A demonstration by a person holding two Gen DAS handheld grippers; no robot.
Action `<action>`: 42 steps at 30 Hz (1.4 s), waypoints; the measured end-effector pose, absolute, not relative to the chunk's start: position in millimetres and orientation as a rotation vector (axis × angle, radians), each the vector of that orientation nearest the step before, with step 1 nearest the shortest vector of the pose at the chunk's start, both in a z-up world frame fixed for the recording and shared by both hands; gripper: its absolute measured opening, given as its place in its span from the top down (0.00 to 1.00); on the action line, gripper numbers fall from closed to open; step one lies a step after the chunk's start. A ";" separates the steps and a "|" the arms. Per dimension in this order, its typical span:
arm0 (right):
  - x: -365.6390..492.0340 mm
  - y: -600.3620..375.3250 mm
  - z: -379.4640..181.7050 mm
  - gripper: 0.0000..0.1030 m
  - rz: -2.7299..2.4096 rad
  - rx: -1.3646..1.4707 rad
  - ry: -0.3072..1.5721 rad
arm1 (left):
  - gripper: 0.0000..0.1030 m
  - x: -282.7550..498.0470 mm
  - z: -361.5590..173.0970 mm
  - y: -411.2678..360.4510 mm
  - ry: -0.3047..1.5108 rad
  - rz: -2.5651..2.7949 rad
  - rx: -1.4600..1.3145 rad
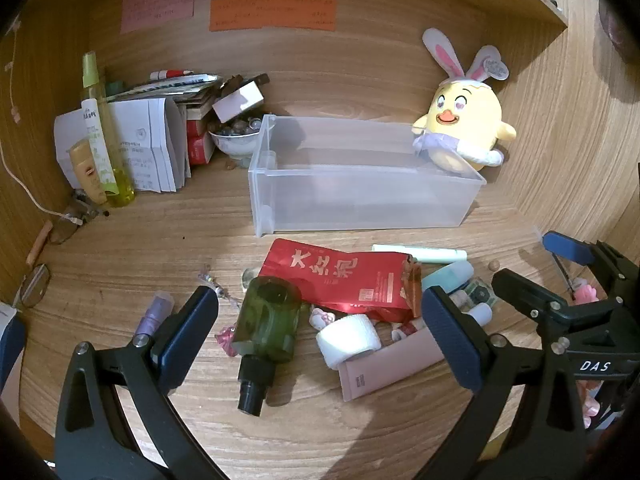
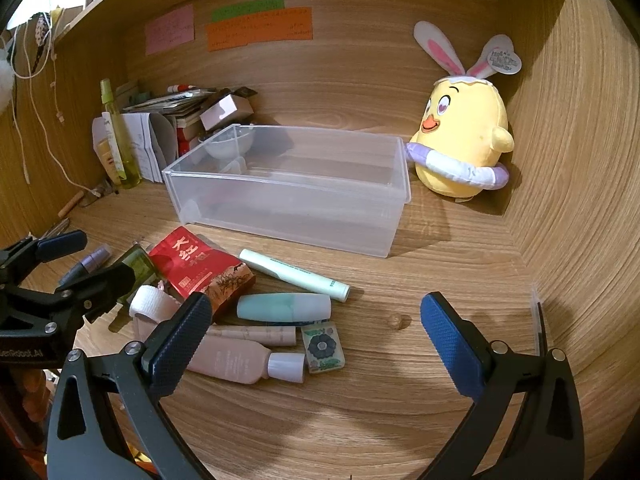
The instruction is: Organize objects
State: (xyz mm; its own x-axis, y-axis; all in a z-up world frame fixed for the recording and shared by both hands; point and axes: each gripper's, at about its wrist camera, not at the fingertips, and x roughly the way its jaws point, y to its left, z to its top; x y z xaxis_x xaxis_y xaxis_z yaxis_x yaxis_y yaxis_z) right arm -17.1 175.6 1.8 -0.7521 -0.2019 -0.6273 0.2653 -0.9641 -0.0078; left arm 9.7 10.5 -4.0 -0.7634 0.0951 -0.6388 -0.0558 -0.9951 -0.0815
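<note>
A clear plastic bin (image 1: pixel 360 196) (image 2: pixel 288 204) stands empty at the back of the wooden desk. In front of it lies a loose heap: a red foil tea packet (image 1: pixel 344 276) (image 2: pixel 192 268), a dark green bottle (image 1: pixel 268 320) on its side, a white tape roll (image 1: pixel 348 340) (image 2: pixel 150 302), a pink bottle (image 2: pixel 236 360), a teal bottle (image 2: pixel 284 307), a pale green tube (image 2: pixel 294 275) and a small flowered block (image 2: pixel 322 347). My left gripper (image 1: pixel 320 320) hovers open over the green bottle and tape roll. My right gripper (image 2: pixel 316 320) hangs open above the pink bottle and block, holding nothing.
A yellow plush chick with rabbit ears (image 1: pixel 464 128) (image 2: pixel 464 140) leans in the back right corner beside the bin. Papers, boxes, a bowl (image 1: pixel 236 140) and a tall yellow-green spray bottle (image 1: pixel 106 140) crowd the back left. Wooden walls close in on both sides.
</note>
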 end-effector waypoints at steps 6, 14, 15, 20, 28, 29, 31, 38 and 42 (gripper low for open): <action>-17.1 175.0 1.6 0.00 -2.720 0.959 0.145 | 0.00 10.1 -4.5 10.4 -0.086 2.878 -1.045; -16.6 172.4 1.6 0.00 -2.716 0.961 0.156 | 0.00 9.9 -5.0 11.1 -0.079 2.871 -1.044; -16.8 172.5 1.8 0.00 -2.716 0.960 0.156 | 0.00 10.1 -4.9 11.1 -0.080 2.871 -1.043; -16.4 172.3 2.0 0.00 -2.721 0.957 0.155 | 0.00 9.9 -4.9 11.4 -0.077 2.871 -1.043; -17.6 173.8 5.8 0.00 -2.729 0.944 0.141 | 0.00 10.9 -0.1 8.1 -0.082 2.877 -1.031; -17.8 173.8 5.9 0.00 -2.729 0.944 0.142 | 0.00 10.8 0.5 7.5 -0.083 2.879 -1.029; -18.2 173.7 5.7 0.00 -2.722 0.945 0.136 | 0.00 10.3 1.7 5.7 -0.086 2.879 -1.026; -22.8 177.0 4.9 0.00 -2.715 0.969 0.112 | 0.00 8.3 5.3 1.9 -0.077 2.884 -1.015; -24.1 181.7 6.5 0.00 -2.722 0.967 0.093 | 0.00 7.8 7.4 -2.0 -0.072 2.890 -1.015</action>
State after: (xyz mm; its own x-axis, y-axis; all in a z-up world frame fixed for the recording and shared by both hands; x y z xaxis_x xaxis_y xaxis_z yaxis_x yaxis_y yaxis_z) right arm -24.1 181.7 6.5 -0.7482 -0.2134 -0.6283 0.2556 -0.9665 0.0239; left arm 7.8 -2.0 7.4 -0.7777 0.0891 -0.6223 -0.0581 -0.9959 -0.0699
